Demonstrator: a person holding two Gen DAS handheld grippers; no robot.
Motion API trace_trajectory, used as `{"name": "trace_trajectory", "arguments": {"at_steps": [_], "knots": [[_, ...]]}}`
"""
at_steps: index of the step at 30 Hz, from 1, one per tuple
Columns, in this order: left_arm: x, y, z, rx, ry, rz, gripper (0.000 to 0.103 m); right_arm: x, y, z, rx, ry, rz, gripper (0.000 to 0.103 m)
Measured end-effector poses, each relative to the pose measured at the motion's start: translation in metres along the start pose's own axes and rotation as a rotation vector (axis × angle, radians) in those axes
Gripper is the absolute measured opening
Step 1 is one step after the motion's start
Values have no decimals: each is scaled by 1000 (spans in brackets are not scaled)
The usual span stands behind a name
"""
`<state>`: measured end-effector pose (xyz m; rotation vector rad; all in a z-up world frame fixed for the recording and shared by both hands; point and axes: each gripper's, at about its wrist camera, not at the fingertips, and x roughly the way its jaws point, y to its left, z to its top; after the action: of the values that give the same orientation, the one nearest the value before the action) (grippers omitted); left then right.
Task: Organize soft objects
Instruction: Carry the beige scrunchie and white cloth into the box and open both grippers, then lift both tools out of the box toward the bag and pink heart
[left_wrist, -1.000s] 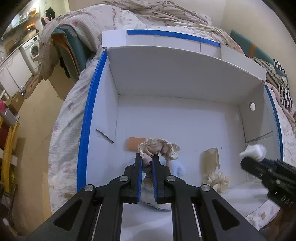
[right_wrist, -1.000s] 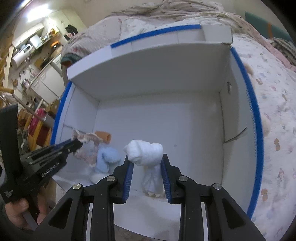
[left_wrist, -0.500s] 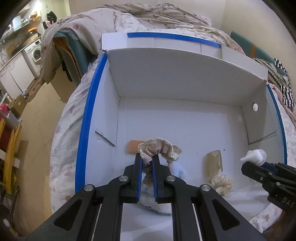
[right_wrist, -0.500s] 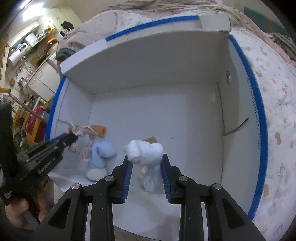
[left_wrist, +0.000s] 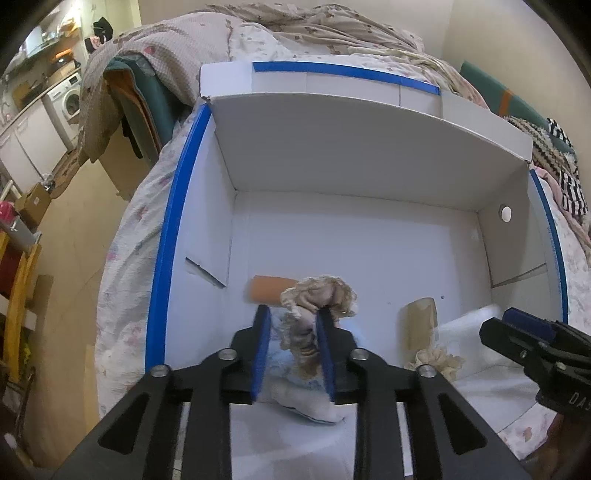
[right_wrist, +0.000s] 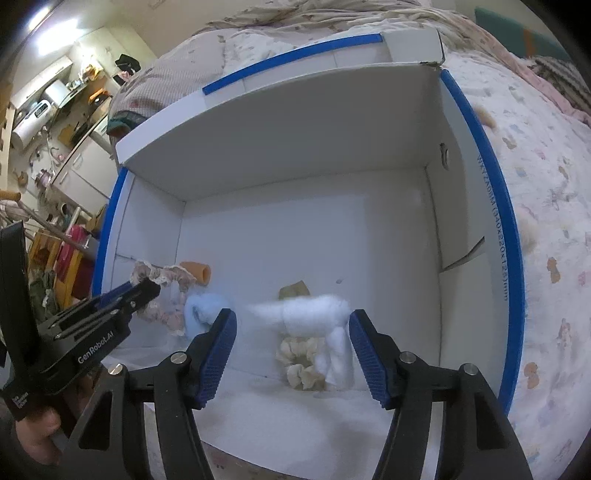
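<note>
A bed (left_wrist: 155, 206) with a floral cover carries a white cardboard box (left_wrist: 332, 155) edged in blue tape, lying open toward the cameras; a washing machine (left_wrist: 68, 98) stands in the kitchen corner far left. On the box floor, an orange roll (left_wrist: 271, 290) lies at the left. Just right of it, the left tongs (left_wrist: 293, 350) stand narrowly parted, their blue pads either side of a frilly beige scrunchie (left_wrist: 317, 295) that hangs between them; whether they pinch it cannot be told. A pale blue sock (right_wrist: 201, 312) lies below it. Further right, a tan piece (right_wrist: 293, 290) rests on the floor, a cream scrunchie (right_wrist: 301, 360) in front of it. The right tongs (right_wrist: 291, 352) gape wide, the blurred white sock (right_wrist: 310, 314) between the pads, touching neither.
</note>
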<state>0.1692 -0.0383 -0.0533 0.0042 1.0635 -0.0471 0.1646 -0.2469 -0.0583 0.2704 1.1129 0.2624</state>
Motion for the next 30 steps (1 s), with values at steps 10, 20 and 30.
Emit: {"name": "trace_trajectory", "arguments": {"at_steps": [10, 20, 30], "knots": [[-8, -3, 0, 10, -34, 27, 62, -5, -4, 0, 24, -16, -9, 89], [-12, -4, 1, 0, -51, 68, 66, -18, 3, 4, -7, -97, 1, 103], [-18, -4, 1, -4, -62, 65, 66, -17, 1, 4, -6, -93, -14, 103]]}}
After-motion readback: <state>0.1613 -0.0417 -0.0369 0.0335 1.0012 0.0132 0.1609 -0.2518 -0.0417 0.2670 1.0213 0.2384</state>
